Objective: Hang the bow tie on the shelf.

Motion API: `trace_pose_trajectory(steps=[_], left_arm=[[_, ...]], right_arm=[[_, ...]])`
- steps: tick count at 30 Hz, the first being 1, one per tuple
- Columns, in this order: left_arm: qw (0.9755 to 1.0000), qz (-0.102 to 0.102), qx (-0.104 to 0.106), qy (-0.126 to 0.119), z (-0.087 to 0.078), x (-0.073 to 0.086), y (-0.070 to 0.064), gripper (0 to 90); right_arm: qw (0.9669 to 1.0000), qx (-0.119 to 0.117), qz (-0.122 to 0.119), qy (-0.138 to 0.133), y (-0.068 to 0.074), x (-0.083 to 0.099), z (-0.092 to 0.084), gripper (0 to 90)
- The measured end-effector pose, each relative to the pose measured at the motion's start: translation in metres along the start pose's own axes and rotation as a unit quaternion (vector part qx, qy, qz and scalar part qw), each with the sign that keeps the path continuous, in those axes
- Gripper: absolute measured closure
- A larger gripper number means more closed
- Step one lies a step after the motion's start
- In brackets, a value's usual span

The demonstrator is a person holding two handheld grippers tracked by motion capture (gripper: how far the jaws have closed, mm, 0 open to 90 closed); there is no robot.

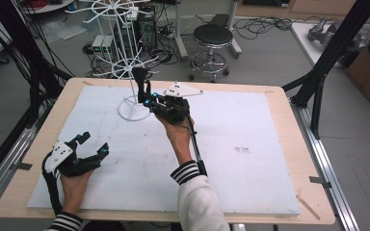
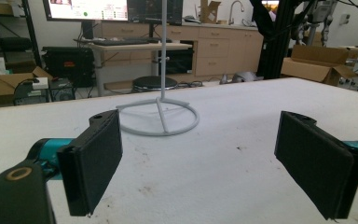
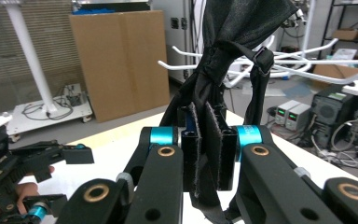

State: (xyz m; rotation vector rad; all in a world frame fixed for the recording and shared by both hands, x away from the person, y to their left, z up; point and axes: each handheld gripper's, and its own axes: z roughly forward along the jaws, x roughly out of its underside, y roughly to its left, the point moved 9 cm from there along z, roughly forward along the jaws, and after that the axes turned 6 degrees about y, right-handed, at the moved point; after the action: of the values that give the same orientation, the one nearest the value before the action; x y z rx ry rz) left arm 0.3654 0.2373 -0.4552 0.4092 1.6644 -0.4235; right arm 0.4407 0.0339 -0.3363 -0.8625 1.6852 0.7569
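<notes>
My right tool point(image 3: 209, 161) pinches a black cloth point(image 3: 233, 42) between its jaws, hanging beside the white rack point(image 1: 125, 62). My left tool point(image 1: 92, 144) rests spread wide, empty, over the table point(image 1: 250, 139).

This is a lab or workshop. Monitors point(image 2: 116, 9) sit on a desk point(image 2: 135, 46), cardboard boxes point(image 2: 314, 63) and cables point(image 1: 265, 24) clutter the floor, and black framing point(image 1: 332, 53) flanks the table point(image 1: 289, 125).

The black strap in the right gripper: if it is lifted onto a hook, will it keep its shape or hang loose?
The black strap will probably hang loose: it folds and bunches above the closed right gripper. It looks light, being thin fabric. The white wire stand seems more apt to tip if tugged, as it is tall on a small ring base.
</notes>
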Motion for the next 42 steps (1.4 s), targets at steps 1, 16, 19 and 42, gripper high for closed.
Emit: trace_pose_trajectory(steps=[1, 16, 19, 42], left_arm=[[1.0000, 0.000, 0.000, 0.000, 0.000, 0.000, 0.000, 15.4], [1.0000, -0.001, 0.000, -0.002, 0.000, 0.000, 0.000, 15.3], [1.0000, -0.003, 0.000, -0.003, 0.000, 0.000, 0.000, 15.3], [1.0000, -0.006, 0.000, -0.001, 0.000, 0.000, 0.001, 15.4]], right_arm=[[1.0000, 0.000, 0.000, 0.000, 0.000, 0.000, 0.000, 84.7], [0.9999, -0.009, 0.001, 0.010, 0.003, -0.002, 0.020, 84.7], [0.9999, -0.010, 0.000, 0.010, 0.003, -0.002, 0.022, 84.6], [0.9997, 0.001, 0.015, 0.019, -0.012, 0.008, 0.046, 84.7]])
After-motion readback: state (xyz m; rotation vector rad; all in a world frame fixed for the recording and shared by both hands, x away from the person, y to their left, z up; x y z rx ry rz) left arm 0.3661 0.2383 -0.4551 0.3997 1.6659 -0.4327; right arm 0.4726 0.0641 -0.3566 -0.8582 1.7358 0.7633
